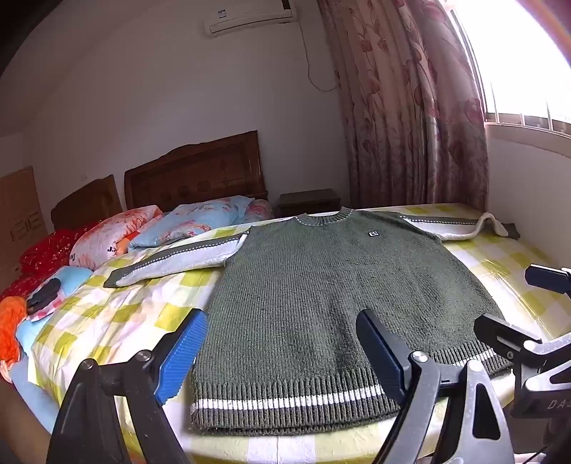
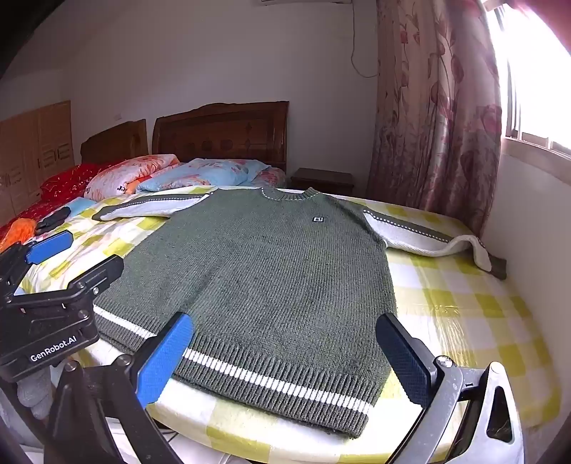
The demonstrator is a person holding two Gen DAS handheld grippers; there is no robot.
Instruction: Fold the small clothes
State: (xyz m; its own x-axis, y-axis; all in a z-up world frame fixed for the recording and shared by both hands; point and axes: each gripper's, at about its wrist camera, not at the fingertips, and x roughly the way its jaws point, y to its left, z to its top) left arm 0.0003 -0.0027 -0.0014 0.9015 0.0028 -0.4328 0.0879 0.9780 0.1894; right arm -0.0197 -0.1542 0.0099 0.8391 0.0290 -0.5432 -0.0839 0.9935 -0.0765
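The green sweater (image 1: 314, 296) lies flat on the bed (image 1: 117, 310), sleeves out, white stripe at its hem, just ahead of the left gripper (image 1: 282, 342) and right gripper (image 2: 285, 346). Both are spread wide, maybe hovering.

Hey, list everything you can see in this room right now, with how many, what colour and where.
sweater: one, dark green with white sleeves and hem stripe, spread flat on the bed
bed: one, yellow-and-white checked cover
pillows: several, blue, pink and red florals, at the headboard
headboard: brown wood, against the wall
nightstand: one, dark wood, beside the bed
curtain: pink floral, by the window
window: one, bright, at right
air conditioner: one, white, high on the wall
left tongs: blue pads, open, over the hem
right tongs: blue pads, open, over the hem
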